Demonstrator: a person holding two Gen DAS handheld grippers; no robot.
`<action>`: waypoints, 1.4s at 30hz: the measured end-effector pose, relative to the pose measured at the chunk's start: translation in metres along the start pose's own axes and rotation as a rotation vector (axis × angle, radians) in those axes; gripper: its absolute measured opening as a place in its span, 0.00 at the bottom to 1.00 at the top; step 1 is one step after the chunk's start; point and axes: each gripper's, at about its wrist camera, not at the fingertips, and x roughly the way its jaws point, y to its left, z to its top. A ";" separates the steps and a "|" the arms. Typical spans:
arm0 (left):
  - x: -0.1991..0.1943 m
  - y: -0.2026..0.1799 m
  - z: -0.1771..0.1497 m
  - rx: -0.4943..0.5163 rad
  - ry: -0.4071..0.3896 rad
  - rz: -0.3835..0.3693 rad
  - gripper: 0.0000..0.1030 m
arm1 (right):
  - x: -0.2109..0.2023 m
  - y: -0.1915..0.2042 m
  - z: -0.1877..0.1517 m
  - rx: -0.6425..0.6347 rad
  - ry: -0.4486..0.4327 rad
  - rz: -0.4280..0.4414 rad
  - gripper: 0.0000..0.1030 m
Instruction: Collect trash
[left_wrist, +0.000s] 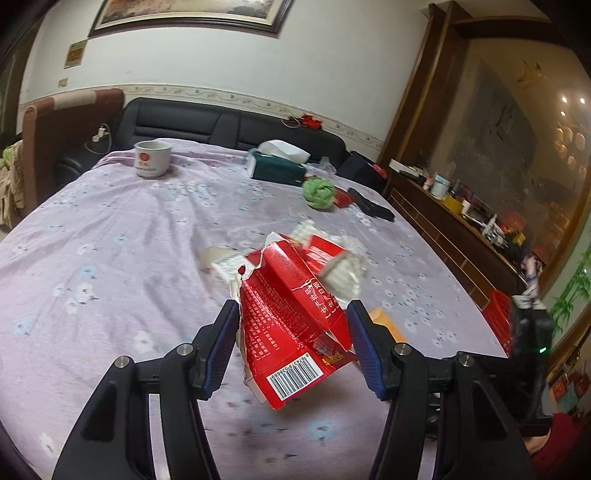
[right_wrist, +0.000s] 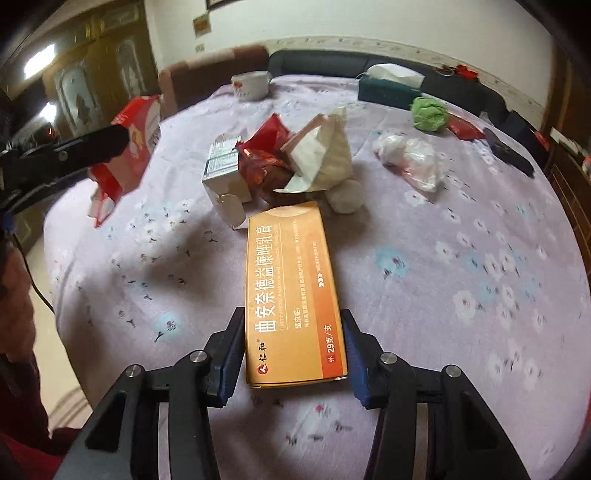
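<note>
**Trash on the lilac cloth**

Torn red carton (left_wrist: 295, 325), barcode end nearest, is held tilted off the cloth. Orange box (right_wrist: 295, 295) is lying flat. Beyond it a heap is seen: white carton (right_wrist: 225, 177), red wrapper (right_wrist: 266, 155), crumpled paper bag (right_wrist: 325, 158).

I see a glossy red cardboard carton (left_wrist: 295, 325), torn at its top; a smooth orange card box (right_wrist: 295, 295) with slight sheen; matt lilac floral cloth (right_wrist: 461, 277) over the counter; crinkled clear plastic bag (right_wrist: 417, 162) upper right.

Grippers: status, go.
Left gripper shut on torn red carton, lifted. Right gripper straddling orange box on table, contact unclear. Trash pile remains ahead.
</note>
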 end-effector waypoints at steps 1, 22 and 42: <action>0.002 -0.005 0.000 0.009 0.005 -0.009 0.57 | -0.004 -0.002 -0.003 0.016 -0.013 -0.009 0.51; 0.021 -0.102 -0.011 0.160 0.090 -0.135 0.57 | -0.104 -0.084 -0.053 0.365 -0.255 -0.115 0.51; -0.004 -0.124 -0.003 0.183 0.075 -0.165 0.57 | -0.152 -0.095 -0.061 0.435 -0.363 -0.084 0.51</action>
